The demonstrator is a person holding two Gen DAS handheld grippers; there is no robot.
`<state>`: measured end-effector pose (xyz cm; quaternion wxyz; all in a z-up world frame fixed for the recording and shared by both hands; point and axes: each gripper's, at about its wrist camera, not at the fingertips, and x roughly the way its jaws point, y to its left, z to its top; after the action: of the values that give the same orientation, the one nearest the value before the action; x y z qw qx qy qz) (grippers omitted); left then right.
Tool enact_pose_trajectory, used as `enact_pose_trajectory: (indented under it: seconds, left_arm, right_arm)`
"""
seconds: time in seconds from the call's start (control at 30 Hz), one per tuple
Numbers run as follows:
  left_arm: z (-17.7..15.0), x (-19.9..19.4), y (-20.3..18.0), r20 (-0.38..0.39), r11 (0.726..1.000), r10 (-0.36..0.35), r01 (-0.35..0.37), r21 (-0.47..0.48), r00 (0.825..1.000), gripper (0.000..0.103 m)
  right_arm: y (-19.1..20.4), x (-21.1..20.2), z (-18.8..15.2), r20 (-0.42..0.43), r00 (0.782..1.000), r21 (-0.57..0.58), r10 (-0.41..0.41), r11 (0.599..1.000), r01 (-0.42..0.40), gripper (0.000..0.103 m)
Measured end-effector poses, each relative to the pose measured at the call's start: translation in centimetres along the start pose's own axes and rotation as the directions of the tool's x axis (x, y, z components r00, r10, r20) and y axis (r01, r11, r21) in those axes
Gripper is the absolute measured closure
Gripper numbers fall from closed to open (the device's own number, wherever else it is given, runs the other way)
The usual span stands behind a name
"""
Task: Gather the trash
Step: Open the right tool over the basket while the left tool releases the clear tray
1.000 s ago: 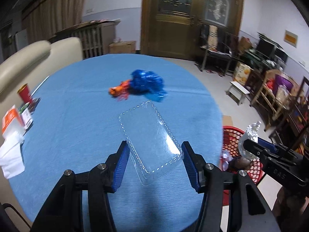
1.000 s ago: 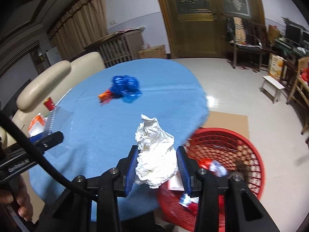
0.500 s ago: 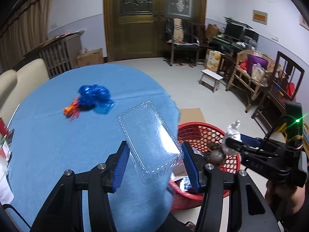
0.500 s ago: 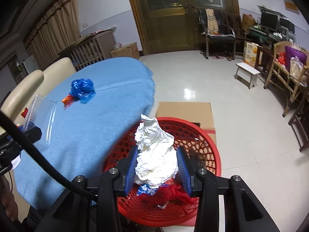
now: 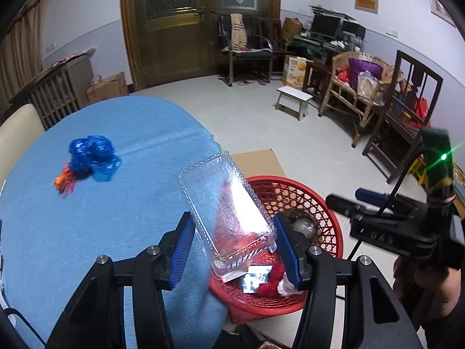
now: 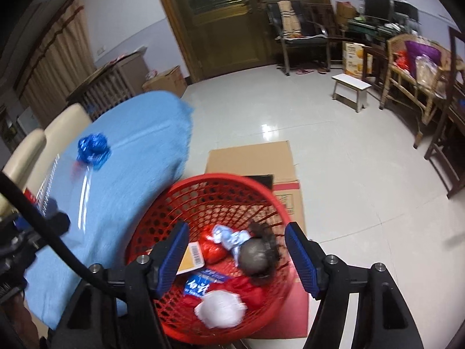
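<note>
Left wrist view: I am holding my left tool [image 5: 232,244] over the edge of the blue-clothed round bench [image 5: 87,226], its blue pads pinching a clear rectangular plastic tray lid [image 5: 223,209] by its long sides. The lid is tilting up and away from the pads, its far end reaching above the rim of the red plastic lattice basket [image 5: 319,203] that is standing on the floor just beside the bench. A crumpled blue foil wrapper [image 5: 93,157] with an orange scrap touching it is lying on the bench, well apart from the lid.

Right wrist view: I am keeping my right tool [image 6: 237,253] above the red basket [image 6: 203,186], its jaws having just been opening and now standing spread with nothing between them. A crumpled white paper wad [image 6: 221,308] is sitting inside the basket, below the pads, among red wrappers, a blue-and-white packet and a dark round lump. A flattened brown cardboard sheet [image 6: 250,157] is lying under the basket on the tiled floor.
</note>
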<state>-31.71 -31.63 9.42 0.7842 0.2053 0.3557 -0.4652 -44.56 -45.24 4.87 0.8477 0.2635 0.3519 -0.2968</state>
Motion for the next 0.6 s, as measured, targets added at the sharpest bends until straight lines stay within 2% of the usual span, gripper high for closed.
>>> enact_pose_trajectory:
  seconds: [0.3, 0.4, 0.47, 0.6]
  left_arm:
    - [0.9, 3.4, -2.9, -0.076, 0.997, -0.062, 0.065, 0.039, 0.995, 0.045]
    - [1.1, 4.7, -3.7, -0.121, 0.993, -0.097, 0.103, 0.05, 0.988, 0.04]
    - [1.4, 5.7, -3.9, -0.154, 0.993, -0.093, 0.103, 0.055, 0.984, 0.025]
    - [1.5, 6.3, -2.7, -0.176, 0.997, -0.067, 0.073, 0.03, 0.982, 0.023]
  right_arm:
    - [-4.1, -1.2, 0.5, 0.029, 0.999, 0.088, -0.014, 0.996, 0.012, 0.031]
    - [-4.8, -1.6, 0.5, 0.038, 0.999, 0.104, -0.015, 0.994, 0.011, 0.031]
    - [-5.4, -1.8, 0.7, 0.042, 0.999, 0.115, -0.014, 0.993, 0.009, 0.031]
    - [-5.5, -2.1, 1.0, 0.048, 0.999, 0.123, -0.01, 0.992, 0.004, 0.031]
